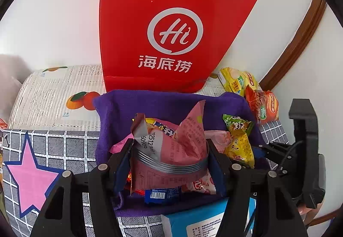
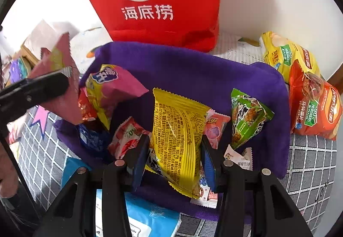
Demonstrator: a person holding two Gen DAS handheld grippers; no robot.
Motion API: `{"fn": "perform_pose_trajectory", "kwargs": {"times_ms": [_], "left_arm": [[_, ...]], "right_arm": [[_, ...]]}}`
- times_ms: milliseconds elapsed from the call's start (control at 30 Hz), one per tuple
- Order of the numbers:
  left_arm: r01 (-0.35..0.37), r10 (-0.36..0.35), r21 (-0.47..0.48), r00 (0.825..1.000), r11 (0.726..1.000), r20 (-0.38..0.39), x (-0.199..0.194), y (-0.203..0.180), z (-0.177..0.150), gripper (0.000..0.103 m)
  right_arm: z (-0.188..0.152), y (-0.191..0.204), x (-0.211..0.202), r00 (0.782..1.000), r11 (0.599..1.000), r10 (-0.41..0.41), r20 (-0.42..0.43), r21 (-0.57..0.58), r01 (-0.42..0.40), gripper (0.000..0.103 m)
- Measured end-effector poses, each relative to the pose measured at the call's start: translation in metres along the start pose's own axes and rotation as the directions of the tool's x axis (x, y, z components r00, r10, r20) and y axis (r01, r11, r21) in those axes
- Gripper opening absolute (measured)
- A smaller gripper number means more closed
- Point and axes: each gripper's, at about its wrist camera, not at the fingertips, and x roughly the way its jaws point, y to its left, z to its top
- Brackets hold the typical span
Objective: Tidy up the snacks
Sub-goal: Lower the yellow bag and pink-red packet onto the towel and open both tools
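My left gripper is shut on a pink snack packet and holds it over a purple cloth-lined basket. My right gripper is shut on a yellow snack packet over the same basket. Several packets lie in the basket: a green one, a pink-and-yellow one, a red-and-white one and a blue one. The left gripper with its pink packet shows at the left of the right wrist view.
A red paper bag stands behind the basket against a white wall. Yellow and orange chip bags lie to the right. A blue box sits in front of the basket. The surface has a grid-patterned cloth.
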Motion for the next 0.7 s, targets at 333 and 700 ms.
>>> {"fn": "perform_pose_trajectory", "kwargs": {"times_ms": [333, 700], "left_arm": [[0.002, -0.002, 0.013, 1.0, 1.0, -0.007, 0.002, -0.006, -0.003, 0.062], [0.05, -0.048, 0.043, 0.998, 0.998, -0.051, 0.011, -0.02, -0.008, 0.062]], "right_arm": [[0.002, -0.003, 0.008, 0.999, 0.999, -0.033, -0.018, -0.004, 0.033, 0.058], [0.006, -0.014, -0.034, 0.991, 0.998, -0.057, 0.123, 0.035, 0.053, 0.069]]}}
